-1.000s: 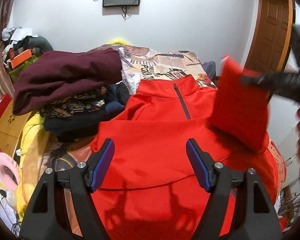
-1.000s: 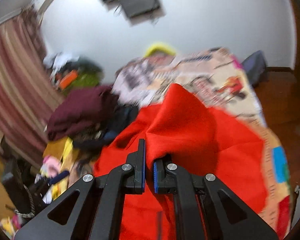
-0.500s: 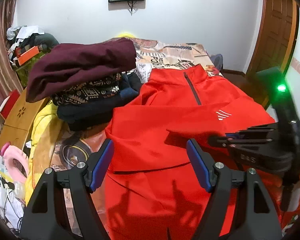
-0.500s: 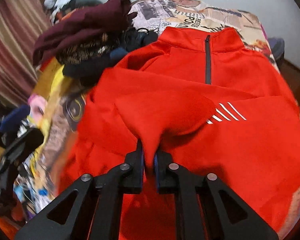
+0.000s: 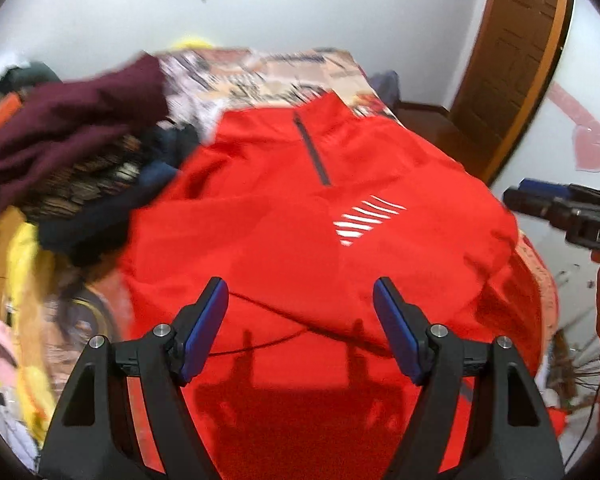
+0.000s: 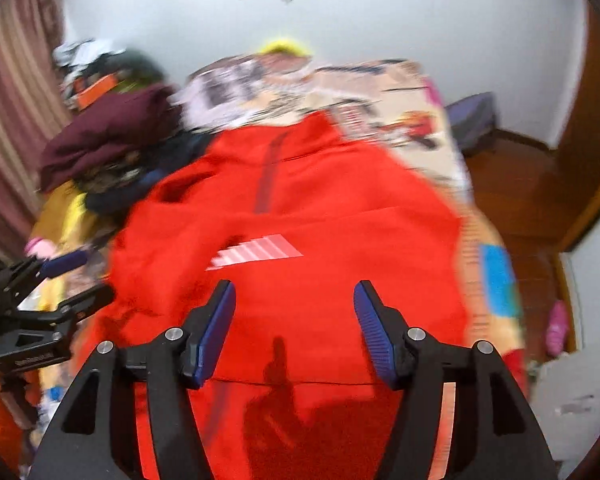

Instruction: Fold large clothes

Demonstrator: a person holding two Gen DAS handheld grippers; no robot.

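Note:
A red zip-neck pullover (image 5: 284,236) lies flat on the bed, collar at the far end, both sleeves folded across the chest; white stripes show on the upper sleeve. It also shows in the right wrist view (image 6: 320,216). My left gripper (image 5: 300,320) is open and empty above the pullover's lower part. My right gripper (image 6: 294,320) is open and empty above the same garment; it also shows at the right edge of the left wrist view (image 5: 540,196), off the bed's right side.
A pile of clothes topped by a maroon garment (image 5: 68,120) sits at the bed's left. Yellow fabric (image 5: 24,264) hangs below it. The patterned bedsheet (image 6: 380,96) extends beyond the collar. A wooden door (image 5: 512,56) stands to the right.
My right gripper brought the red sleeve across the chest, let go and opened, then drew back to the right. The left gripper stayed open.

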